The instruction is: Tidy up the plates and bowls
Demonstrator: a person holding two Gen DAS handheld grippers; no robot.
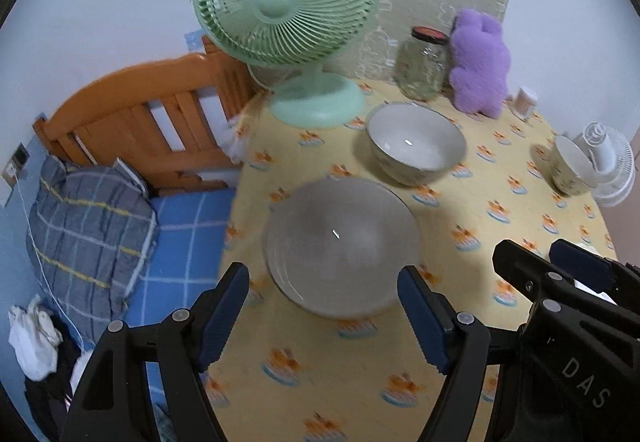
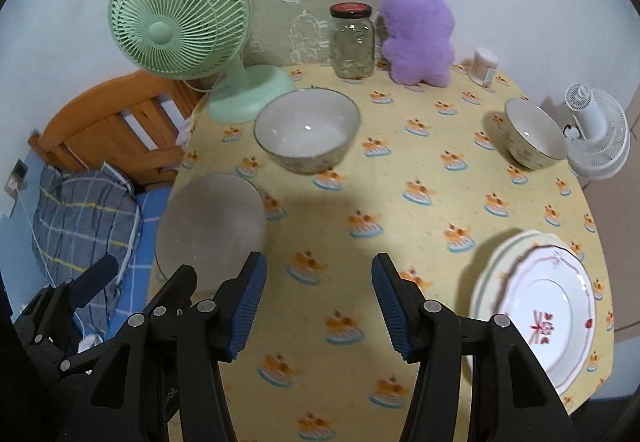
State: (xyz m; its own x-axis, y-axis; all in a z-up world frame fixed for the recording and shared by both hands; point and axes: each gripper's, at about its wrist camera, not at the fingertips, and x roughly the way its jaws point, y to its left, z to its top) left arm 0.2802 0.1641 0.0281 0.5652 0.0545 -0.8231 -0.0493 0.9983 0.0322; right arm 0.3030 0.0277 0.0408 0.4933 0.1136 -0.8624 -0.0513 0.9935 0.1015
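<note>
A frosted glass bowl (image 1: 342,246) (image 2: 212,230) sits near the table's left edge. My left gripper (image 1: 324,316) is open, and the bowl lies just past its fingertips, untouched as far as I can see. My right gripper (image 2: 318,302) (image 1: 548,262) hovers open over bare cloth with nothing in it, close to the right of the left one. A large ceramic bowl (image 1: 416,141) (image 2: 308,129) stands farther back. A small patterned bowl (image 1: 568,161) (image 2: 534,133) is at the far right. A stack of plates (image 2: 536,306), the top one white with red marks, lies at the near right.
The table has a yellow patterned cloth (image 2: 400,201). Along the back stand a green fan (image 1: 286,13), a glass jar (image 2: 354,41), a purple plush toy (image 2: 418,33) and a small canister (image 2: 485,66). A white fan (image 2: 600,133) is at the right edge. A bed (image 1: 180,242) with a wooden headboard lies left.
</note>
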